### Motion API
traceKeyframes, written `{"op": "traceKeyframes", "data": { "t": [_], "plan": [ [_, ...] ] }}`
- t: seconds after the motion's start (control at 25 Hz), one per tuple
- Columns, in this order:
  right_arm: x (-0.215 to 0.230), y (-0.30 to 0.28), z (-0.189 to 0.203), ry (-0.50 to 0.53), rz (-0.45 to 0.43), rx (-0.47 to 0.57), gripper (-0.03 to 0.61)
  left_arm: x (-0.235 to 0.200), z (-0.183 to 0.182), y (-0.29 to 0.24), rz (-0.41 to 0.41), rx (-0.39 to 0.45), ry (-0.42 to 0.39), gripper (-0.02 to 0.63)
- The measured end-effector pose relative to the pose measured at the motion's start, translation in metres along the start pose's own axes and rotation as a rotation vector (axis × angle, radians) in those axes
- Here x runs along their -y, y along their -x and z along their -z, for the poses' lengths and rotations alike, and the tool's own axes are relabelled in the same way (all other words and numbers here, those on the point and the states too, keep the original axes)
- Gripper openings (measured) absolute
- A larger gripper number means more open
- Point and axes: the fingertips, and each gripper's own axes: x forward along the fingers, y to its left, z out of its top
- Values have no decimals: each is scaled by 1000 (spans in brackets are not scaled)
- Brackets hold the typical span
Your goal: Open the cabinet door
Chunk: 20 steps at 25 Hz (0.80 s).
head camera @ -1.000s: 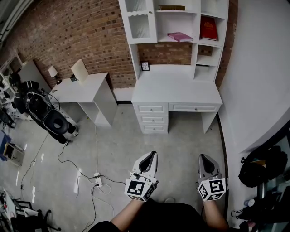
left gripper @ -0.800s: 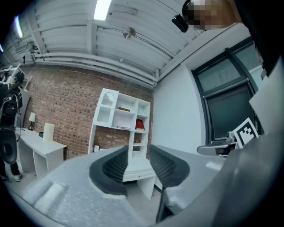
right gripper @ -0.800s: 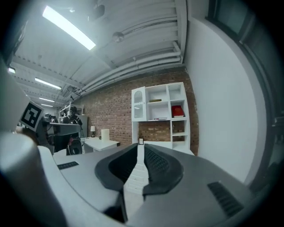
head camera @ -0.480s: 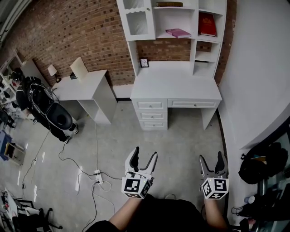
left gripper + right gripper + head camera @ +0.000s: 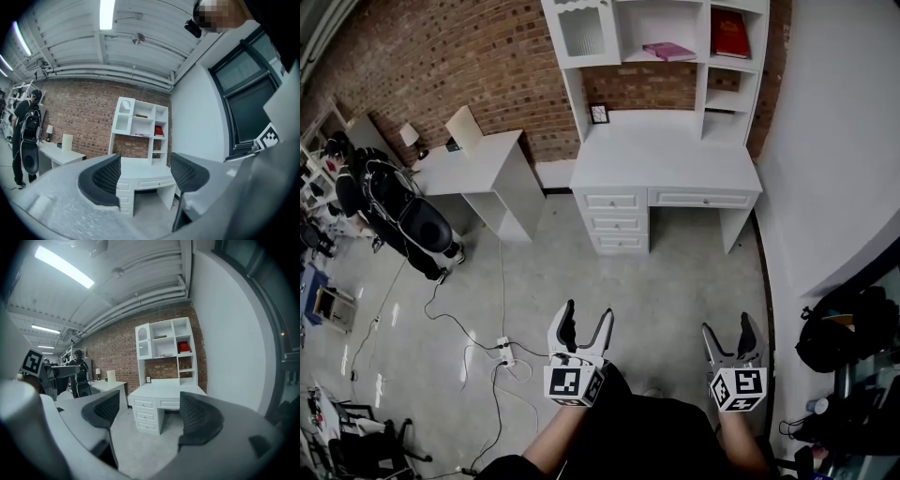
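The cabinet door (image 5: 581,33) is a white-framed glass door at the top left of the white desk hutch (image 5: 666,169), against the brick wall; it looks closed. It also shows far off as the door (image 5: 123,118) in the left gripper view and the door (image 5: 143,348) in the right gripper view. My left gripper (image 5: 586,323) and right gripper (image 5: 728,333) hang over the floor, well short of the desk. Both point at the hutch, and the jaws of each are opening with nothing between them. The same empty gaps appear at the left gripper (image 5: 143,176) and right gripper (image 5: 147,411).
A small white table (image 5: 478,169) stands left of the desk. A person in black (image 5: 403,220) is at the left. Cables and a power strip (image 5: 502,349) lie on the floor ahead of my left gripper. A white wall and a black bag (image 5: 844,328) are at the right.
Both grippers went from shut to wide open and dropped a little lower in the head view. The person at the left shifted slightly.
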Motion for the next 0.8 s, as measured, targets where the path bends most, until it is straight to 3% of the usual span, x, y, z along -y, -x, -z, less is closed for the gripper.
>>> {"op": "traceKeyframes", "data": {
  "t": [0.32, 0.8],
  "plan": [
    [-15, -19, 14, 13, -65, -72, 383, -3, 20, -9, 44, -76, 36, 318],
    [-13, -93, 11, 70, -42, -118, 383, -33, 38, -89, 114, -96, 56, 318]
  ]
}}
